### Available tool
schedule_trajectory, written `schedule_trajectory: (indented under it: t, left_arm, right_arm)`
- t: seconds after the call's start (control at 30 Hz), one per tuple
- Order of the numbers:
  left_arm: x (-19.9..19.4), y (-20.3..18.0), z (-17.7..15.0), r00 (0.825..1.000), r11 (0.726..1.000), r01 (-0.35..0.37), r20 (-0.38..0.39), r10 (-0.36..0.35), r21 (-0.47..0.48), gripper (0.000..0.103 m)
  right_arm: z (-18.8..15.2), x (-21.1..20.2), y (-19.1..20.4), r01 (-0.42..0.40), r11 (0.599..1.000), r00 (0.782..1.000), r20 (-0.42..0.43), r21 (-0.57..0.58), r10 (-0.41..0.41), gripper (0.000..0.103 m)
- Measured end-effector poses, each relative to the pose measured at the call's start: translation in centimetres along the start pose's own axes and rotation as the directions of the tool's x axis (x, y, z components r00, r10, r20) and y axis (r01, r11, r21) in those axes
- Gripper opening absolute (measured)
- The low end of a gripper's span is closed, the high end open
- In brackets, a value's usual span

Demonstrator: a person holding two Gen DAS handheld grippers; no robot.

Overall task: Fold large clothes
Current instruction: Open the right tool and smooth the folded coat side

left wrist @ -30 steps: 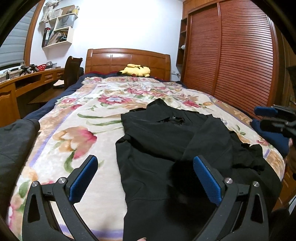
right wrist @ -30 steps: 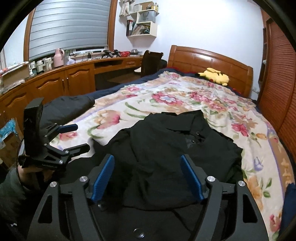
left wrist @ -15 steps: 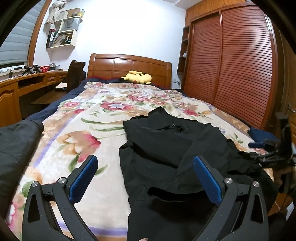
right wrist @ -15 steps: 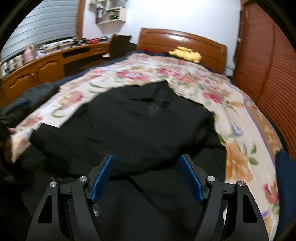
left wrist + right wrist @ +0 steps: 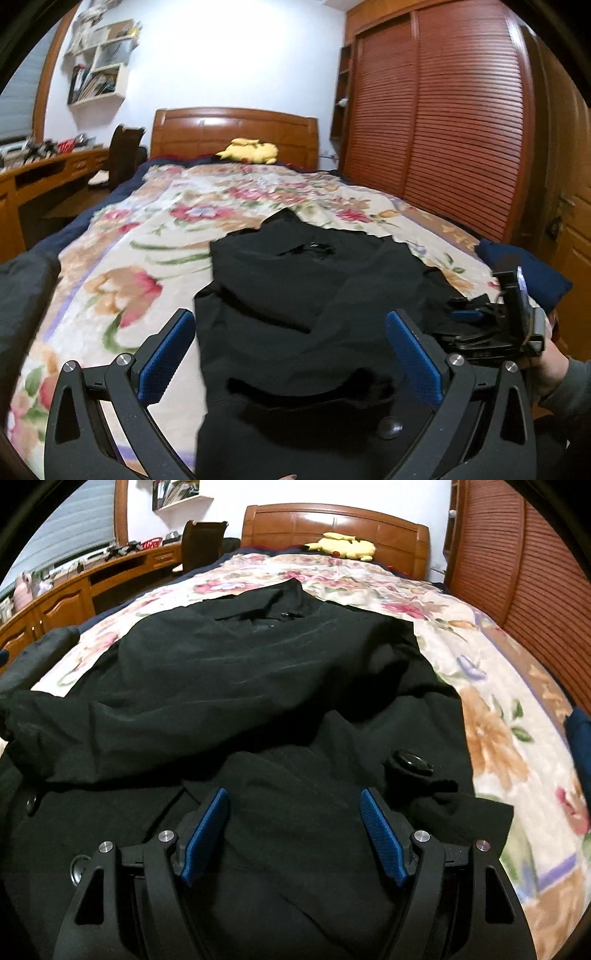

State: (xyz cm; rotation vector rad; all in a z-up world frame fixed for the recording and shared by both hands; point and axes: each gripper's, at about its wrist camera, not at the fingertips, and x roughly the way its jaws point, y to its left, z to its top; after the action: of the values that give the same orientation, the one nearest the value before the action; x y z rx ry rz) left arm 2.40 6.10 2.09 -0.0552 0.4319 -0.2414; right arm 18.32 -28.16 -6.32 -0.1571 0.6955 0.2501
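Observation:
A large black coat (image 5: 295, 288) lies spread on the floral bedspread (image 5: 155, 236), collar toward the headboard; it also fills the right wrist view (image 5: 258, 686). My left gripper (image 5: 290, 350) is open and empty, just above the coat's lower part. My right gripper (image 5: 293, 834) is open and low over the coat's lower right front, next to a big black button (image 5: 410, 762). The right gripper also shows in the left wrist view (image 5: 476, 325) at the coat's right edge, held by a hand.
A yellow plush toy (image 5: 251, 149) lies by the wooden headboard (image 5: 236, 129). A slatted wooden wardrobe (image 5: 443, 122) stands right of the bed, a desk and chair (image 5: 122, 155) to the left. A dark garment (image 5: 22, 295) lies at the bed's left edge, a navy cloth (image 5: 524, 269) at the right.
My right gripper has moved right and dropped close onto the coat's lower right front. My left gripper has shifted slightly, staying open above the coat.

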Motion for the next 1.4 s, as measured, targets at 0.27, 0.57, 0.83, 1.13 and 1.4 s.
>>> schedule_trajectory:
  t: [0.27, 0.57, 0.83, 1.13, 1.4]
  left_arm:
    - [2.7, -1.9, -1.6, 0.986, 0.993, -0.071, -0.143, 0.085, 0.099, 0.103]
    - [2.4, -0.9, -4.7, 0.948, 0.978, -0.15, -0.261, 0.183, 0.142, 0.103]
    - [2.1, -0.8, -6.6, 0.925, 0.977, -0.151, -0.327, 0.192, 0.148, 0.103]
    - [1.0, -0.6, -6.4, 0.943, 0.983, -0.141, -0.286, 0.17, 0.118, 0.103]
    - [-3.7, -0.2, -5.4, 0.967, 0.992, -0.111, -0.222, 0.122, 0.06, 0.103]
  right_arm:
    - [-1.2, 0.6, -0.4, -0.022, 1.0, 1.0, 0.018, 0.018, 0.021, 0.076]
    - [-3.8, -2.6, -0.6, 0.011, 1.0, 0.998, 0.058, 0.007, -0.012, 0.076]
    - [-3.8, -3.6, -1.5, -0.006, 1.0, 0.999, 0.035, 0.022, 0.005, 0.076]
    - [-4.5, -8.3, -2.9, 0.006, 0.999, 0.996, 0.084, 0.032, -0.008, 0.076]
    - [-5.7, -10.8, -5.2, 0.042, 0.998, 0.995, 0.094, 0.054, -0.047, 0.076]
